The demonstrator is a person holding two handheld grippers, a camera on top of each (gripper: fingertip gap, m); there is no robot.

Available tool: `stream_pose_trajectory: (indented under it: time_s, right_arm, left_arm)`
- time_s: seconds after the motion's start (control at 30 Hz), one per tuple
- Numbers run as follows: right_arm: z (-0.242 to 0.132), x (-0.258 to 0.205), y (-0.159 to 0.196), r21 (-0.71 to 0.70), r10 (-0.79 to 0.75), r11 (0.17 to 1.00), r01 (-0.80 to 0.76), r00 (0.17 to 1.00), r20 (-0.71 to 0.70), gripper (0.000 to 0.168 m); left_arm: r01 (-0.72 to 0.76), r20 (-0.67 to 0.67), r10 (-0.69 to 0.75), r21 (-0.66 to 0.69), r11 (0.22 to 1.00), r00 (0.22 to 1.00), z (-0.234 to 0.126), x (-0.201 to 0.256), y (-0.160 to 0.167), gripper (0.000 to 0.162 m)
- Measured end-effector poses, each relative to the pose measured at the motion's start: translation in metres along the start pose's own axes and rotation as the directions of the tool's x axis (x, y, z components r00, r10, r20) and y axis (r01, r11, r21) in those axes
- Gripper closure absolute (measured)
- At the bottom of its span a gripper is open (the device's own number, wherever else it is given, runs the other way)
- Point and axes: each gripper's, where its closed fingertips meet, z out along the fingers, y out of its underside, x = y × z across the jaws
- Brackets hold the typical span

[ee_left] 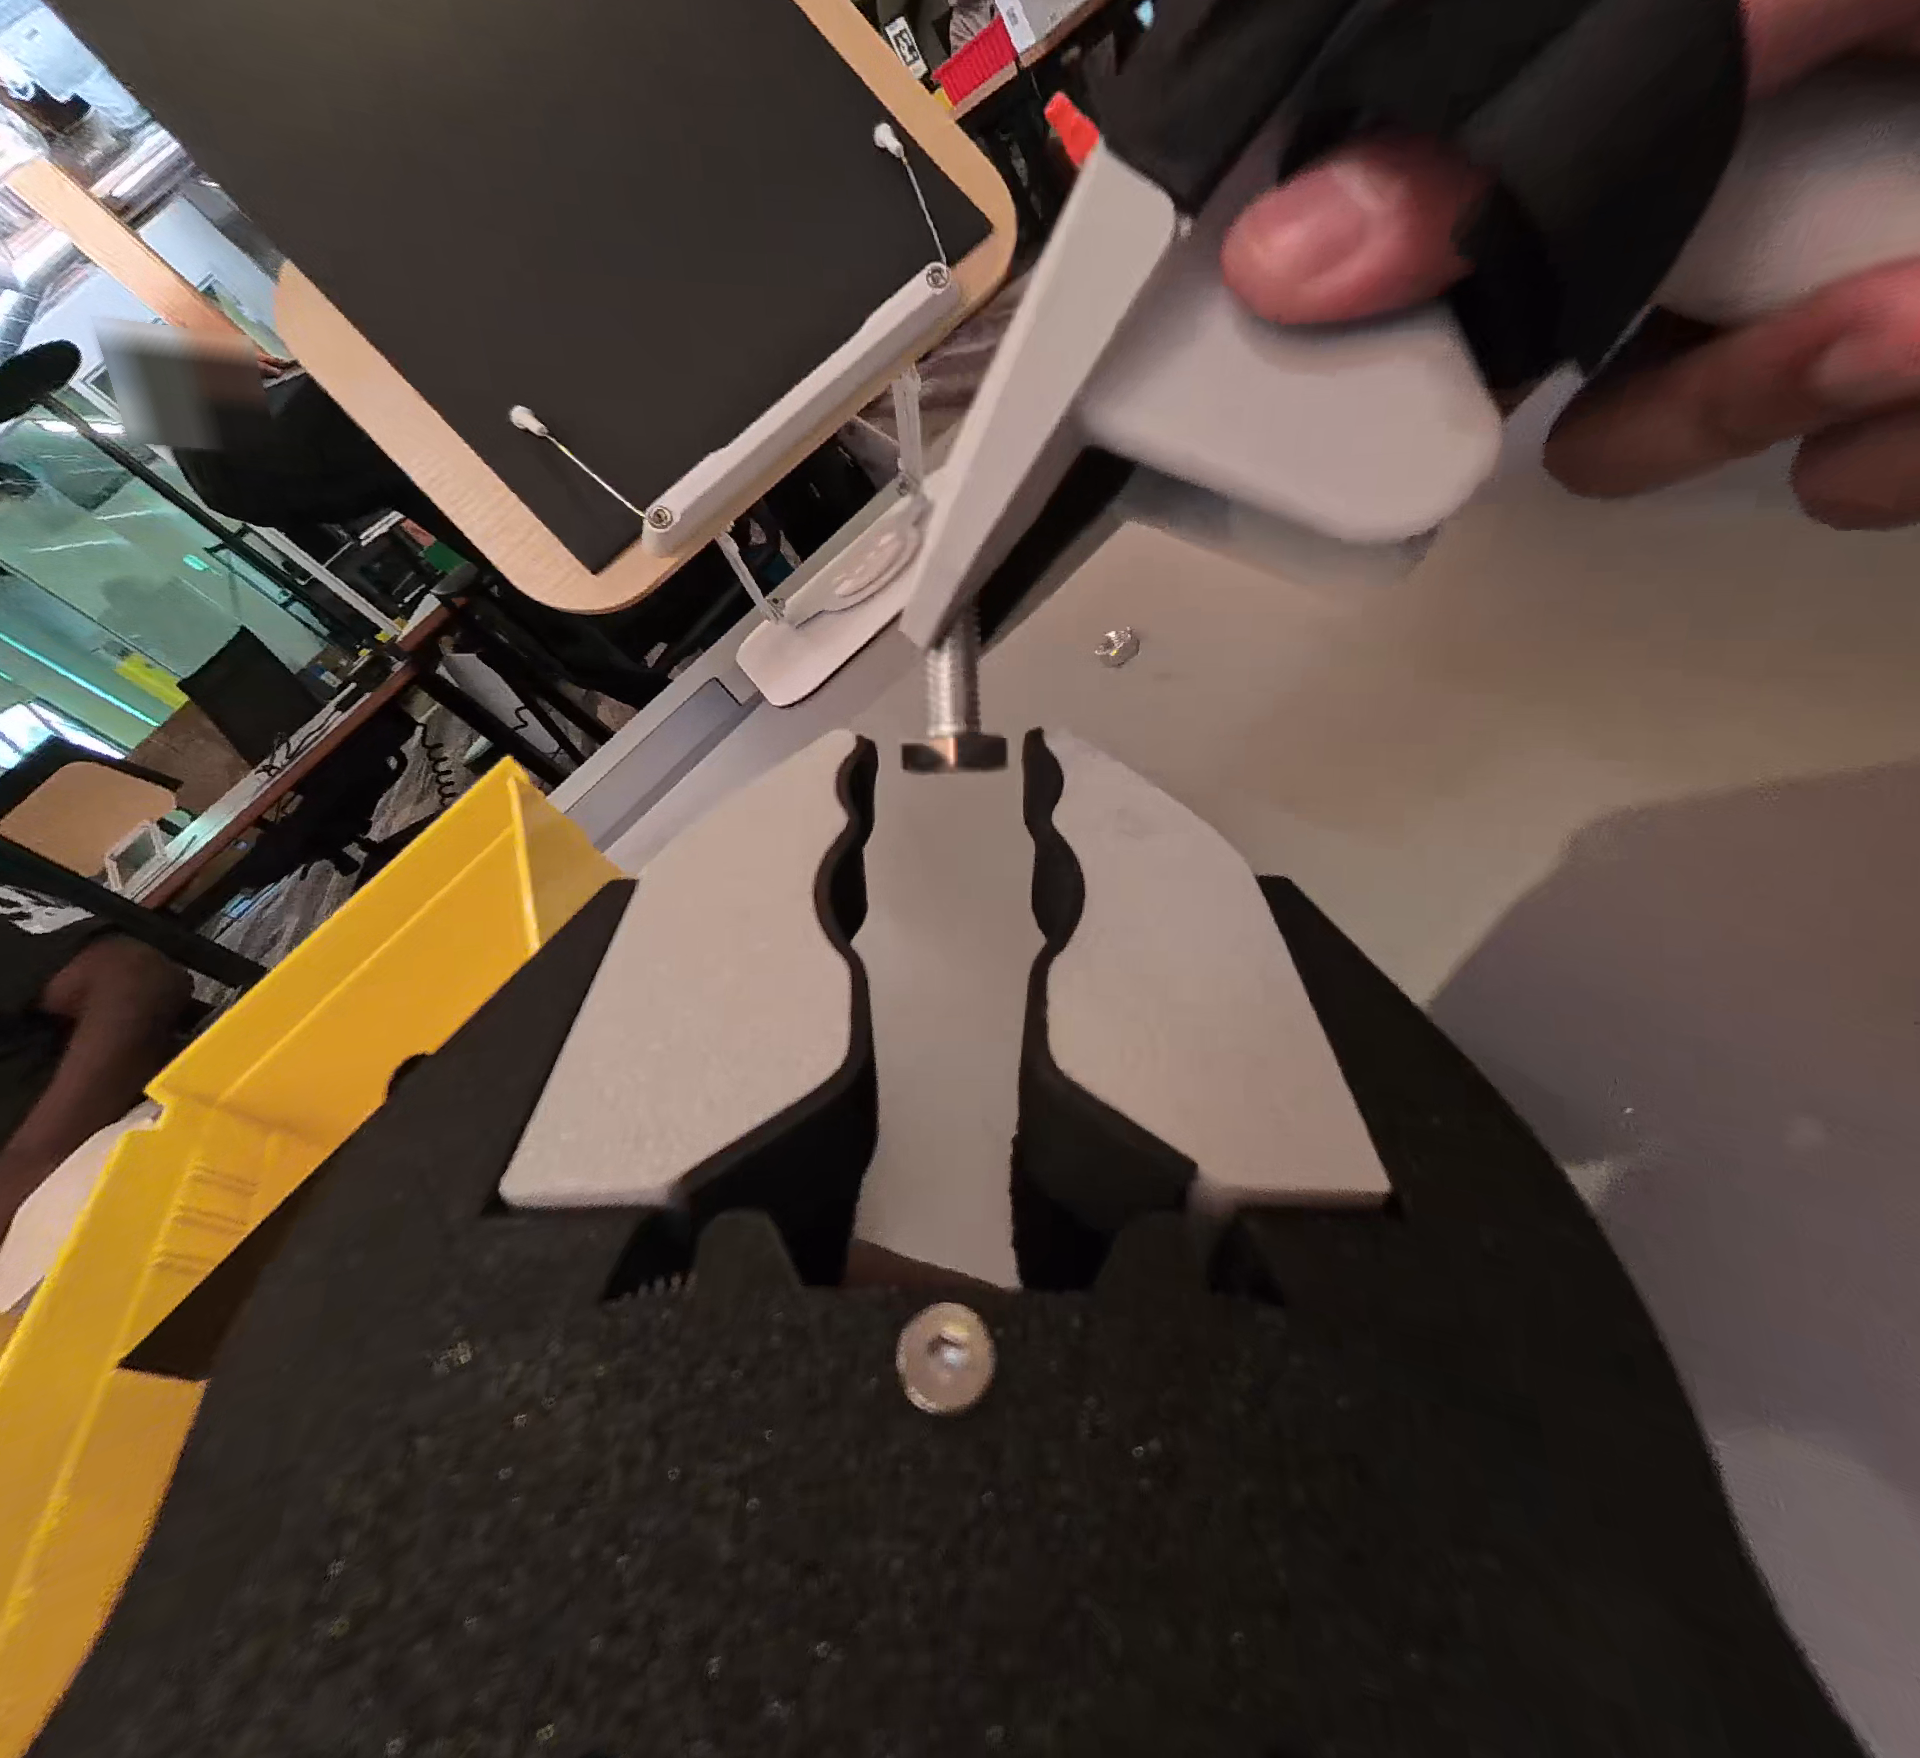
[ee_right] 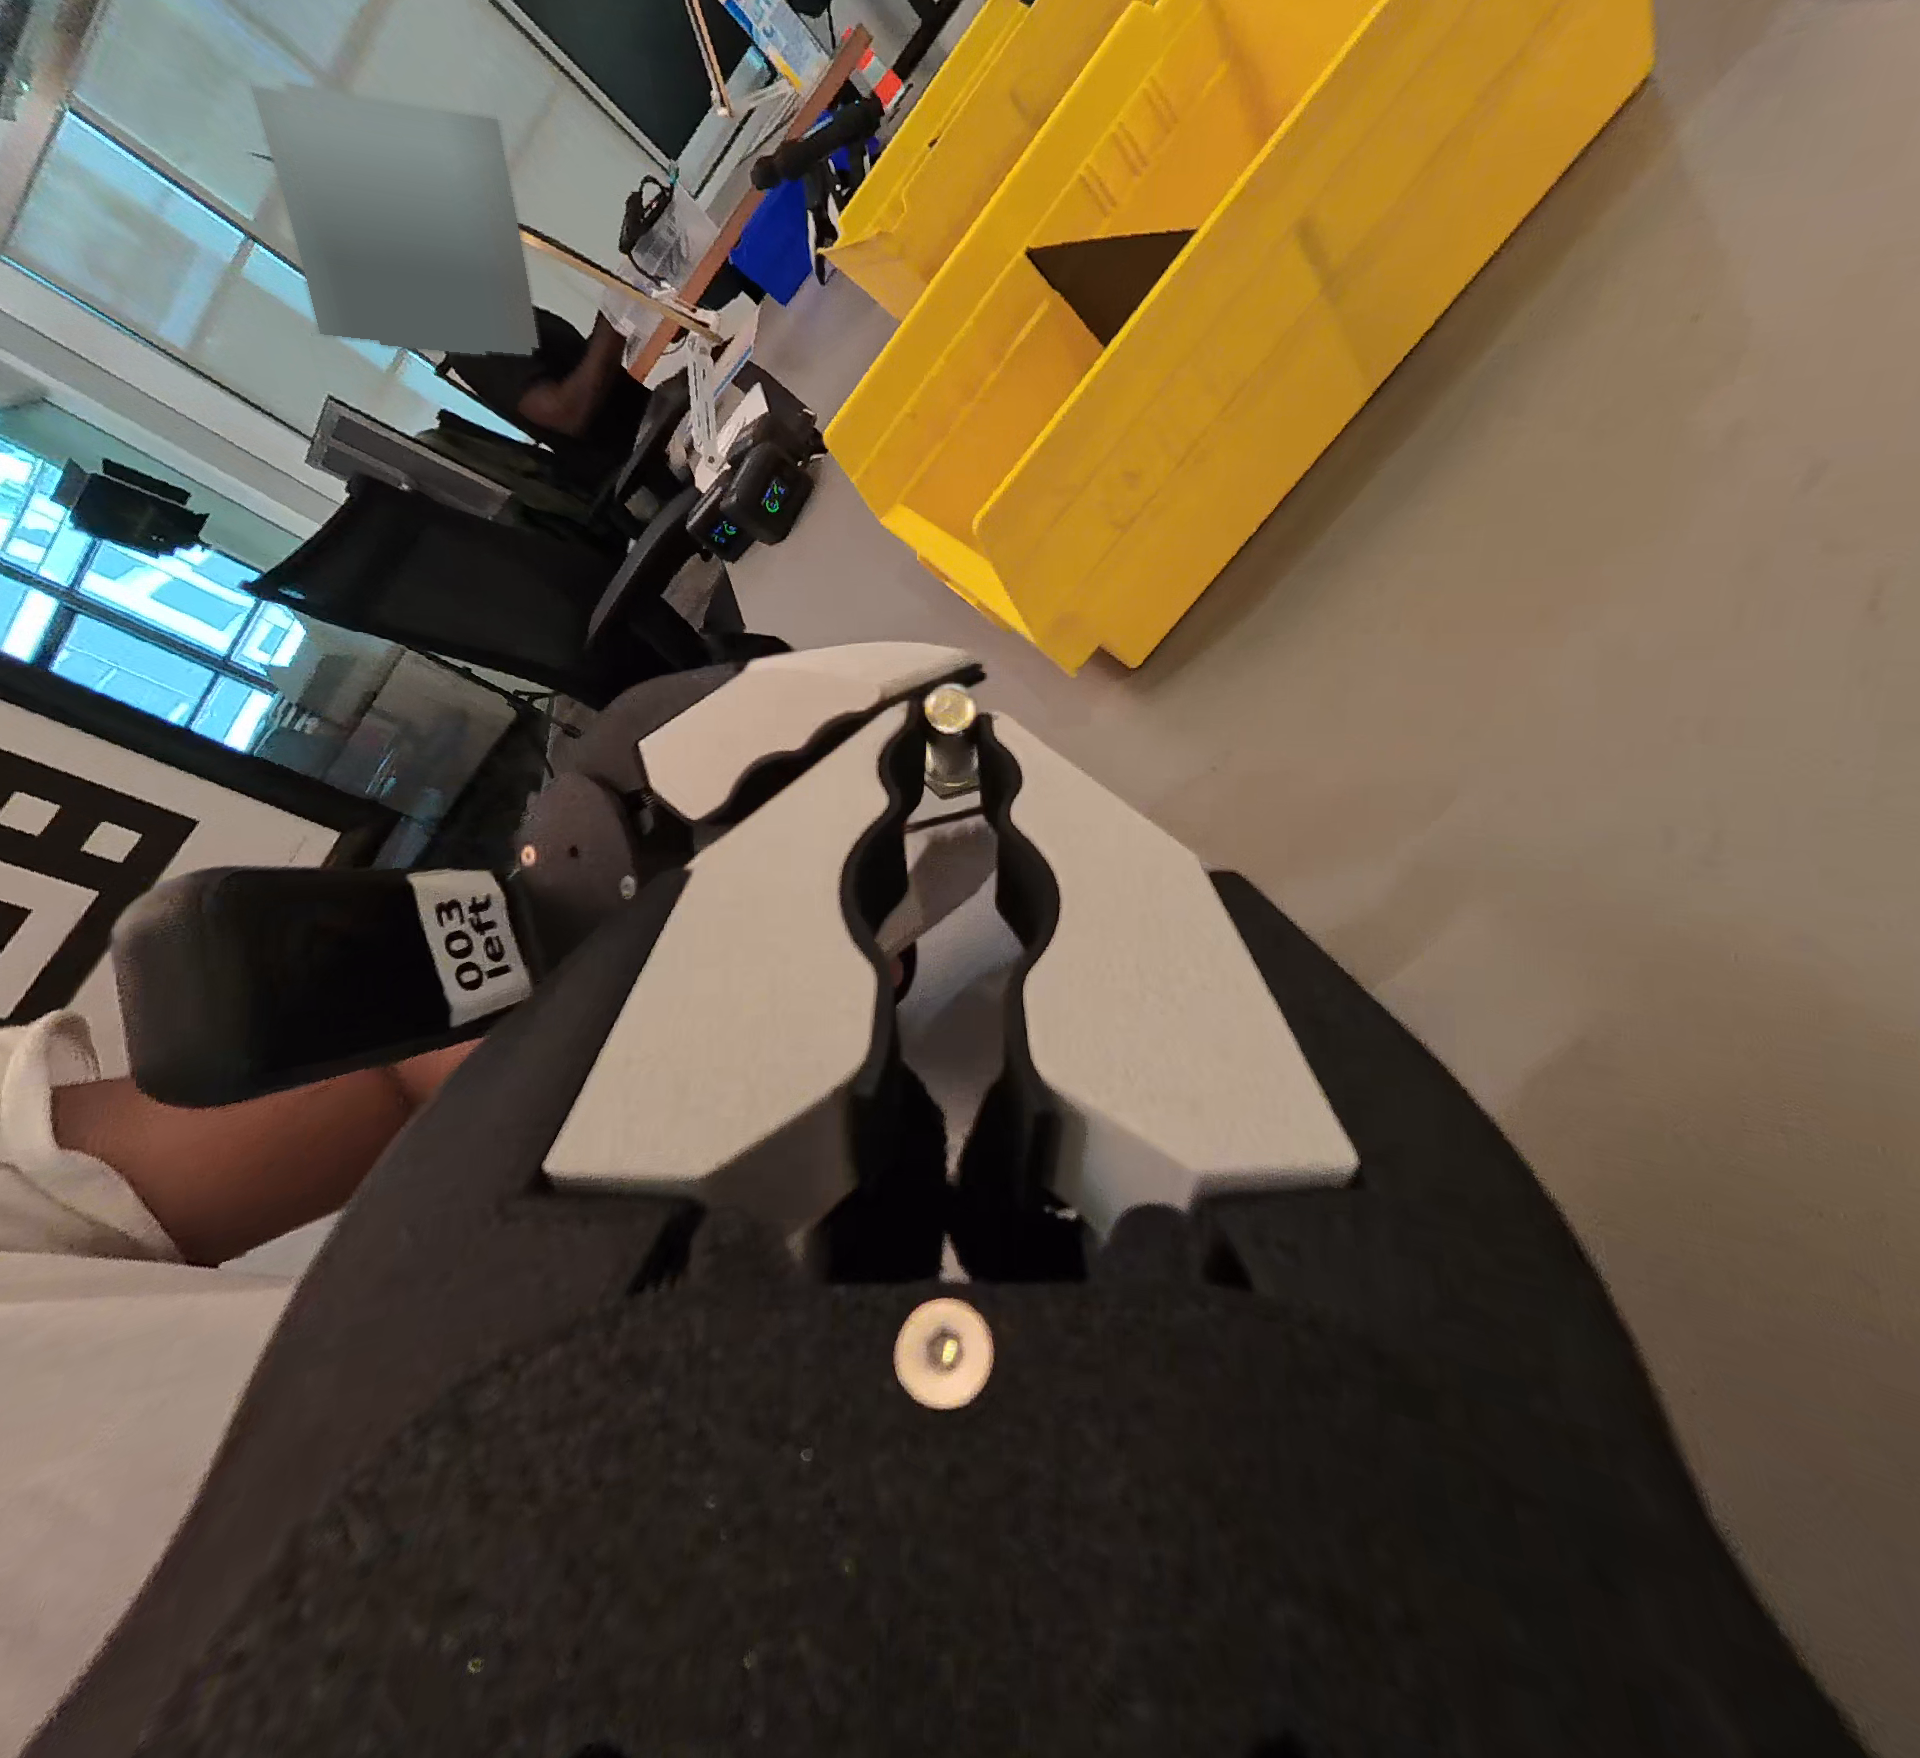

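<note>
**Two grippers meeting over a bolt above a grey table**

You are working over a pale grey table [ee_right: 1558,773]; on it, well apart from your grippers in the right wrist view, stand nested yellow plastic bins [ee_right: 1278,254], and one yellow bin [ee_left: 343,1012] shows at the left edge of the left wrist view; beyond the table's far edge stands a black board with a light wooden rim [ee_left: 499,181], tilted in this view.

Your right gripper [ee_right: 951,742] has its grey fingers pressed nearly together, pinching a steel bolt [ee_right: 948,737] at their tips; in the left wrist view the same gripper [ee_left: 940,628] comes in from the upper right, with your hand [ee_left: 1621,233] in a black fingerless glove around its grip, and the bolt [ee_left: 951,721] hangs head-down from its tips.

Your left gripper [ee_left: 951,763] is spread, empty, its fingertips on either side of the bolt's hex head without touching; a small metal nut [ee_left: 1119,644] lies on the table just beyond.
</note>
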Motion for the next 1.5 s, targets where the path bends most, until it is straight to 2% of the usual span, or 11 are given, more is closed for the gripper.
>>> stream_pose_trajectory:
  time_s: [0.27,0.43,0.53,0.6,0.7,0.77,0.83,1.1,1.23,1.37,1.5]
  right_arm:
    - [0.001,0.005,0.001,0.030,0.092,0.995,-0.093,0.995,0.045,0.159]
    - [-0.001,-0.008,-0.004,0.037,0.010,0.999,-0.013,0.996,0.087,0.152]
    - [-0.024,-0.005,-0.029,0.106,-0.131,0.987,0.123,0.989,0.070,0.133]
    - [-0.048,0.027,-0.049,0.107,-0.300,0.944,0.311,0.948,-0.107,0.132]
    - [-0.085,0.123,-0.052,-0.194,-0.539,0.837,0.511,0.709,-0.456,0.132]
    - [-0.092,0.166,-0.039,-0.401,-0.641,0.767,0.501,0.612,-0.463,0.123]
    - [-0.083,0.183,-0.036,-0.466,-0.670,0.741,0.484,0.587,-0.456,0.124]
    - [-0.030,0.215,-0.025,-0.588,-0.718,0.667,0.457,0.605,-0.345,0.131]
    - [-0.024,0.223,-0.025,-0.610,-0.733,0.634,0.475,0.619,-0.280,0.137]
    - [-0.021,0.220,-0.020,-0.610,-0.694,0.642,0.465,0.691,-0.202,0.151]
    - [-0.026,0.216,-0.018,-0.638,-0.684,0.624,0.451,0.711,-0.165,0.141]
  left_arm:
    - [0.013,-0.039,-0.013,-0.008,1.000,0.999,0.001,0.003,0.003,0.144]
    - [0.173,-0.112,-0.170,0.021,0.985,0.979,-0.004,-0.001,-0.004,0.144]
    - [0.417,-0.239,-0.401,0.016,0.909,0.884,-0.008,-0.001,-0.005,0.144]
    - [0.586,-0.350,-0.543,0.018,0.810,0.763,-0.015,-0.002,-0.011,0.144]
    - [0.697,-0.464,-0.616,0.004,0.717,0.636,-0.023,0.001,-0.020,0.144]
    - [0.693,-0.480,-0.612,-0.011,0.721,0.629,-0.024,0.006,-0.021,0.144]
    - [0.661,-0.484,-0.585,-0.018,0.751,0.651,-0.025,0.012,-0.021,0.144]
    - [0.625,-0.507,-0.567,-0.068,0.777,0.649,-0.025,0.026,-0.016,0.144]
    - [0.641,-0.542,-0.574,-0.083,0.763,0.613,-0.028,0.024,-0.014,0.144]
    - [0.672,-0.578,-0.594,-0.104,0.733,0.559,-0.029,0.019,-0.012,0.144]
    - [0.683,-0.582,-0.609,-0.122,0.720,0.539,-0.028,0.016,-0.007,0.144]
